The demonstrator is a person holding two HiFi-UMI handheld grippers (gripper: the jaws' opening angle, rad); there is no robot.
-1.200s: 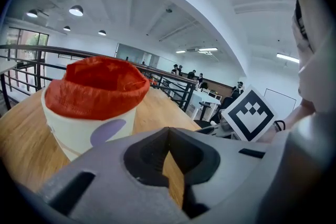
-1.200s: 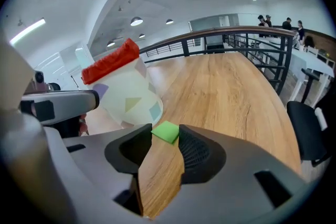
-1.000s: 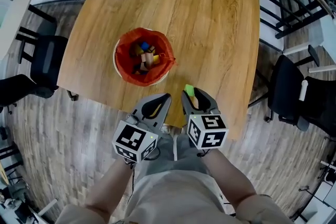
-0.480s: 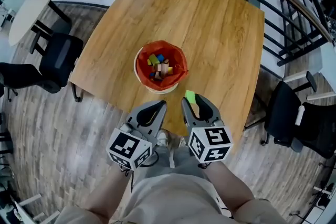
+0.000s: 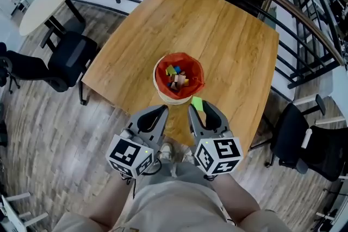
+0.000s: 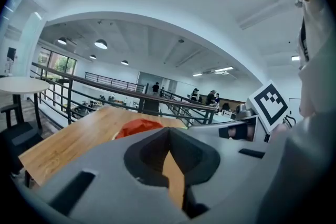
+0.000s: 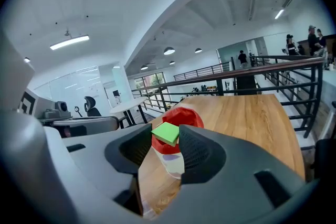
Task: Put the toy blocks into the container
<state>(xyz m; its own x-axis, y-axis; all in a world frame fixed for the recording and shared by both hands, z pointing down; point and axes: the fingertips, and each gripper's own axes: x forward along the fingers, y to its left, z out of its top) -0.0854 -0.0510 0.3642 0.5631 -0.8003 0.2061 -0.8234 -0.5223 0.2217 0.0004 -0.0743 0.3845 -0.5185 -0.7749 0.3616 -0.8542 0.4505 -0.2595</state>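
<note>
A wooden table stands on a plank floor, with black chairs and a rail around it. The red-lined container sits mid-frame. The blocks inside are too tiny to count. The right gripper pinches a green block just below it. The left gripper is closed with nothing in it. The table looks smaller than before.

Two grippers are counted, a left gripper and a right gripper, with one container, one green block and one wooden table; the blocks inside cannot be counted.
</note>
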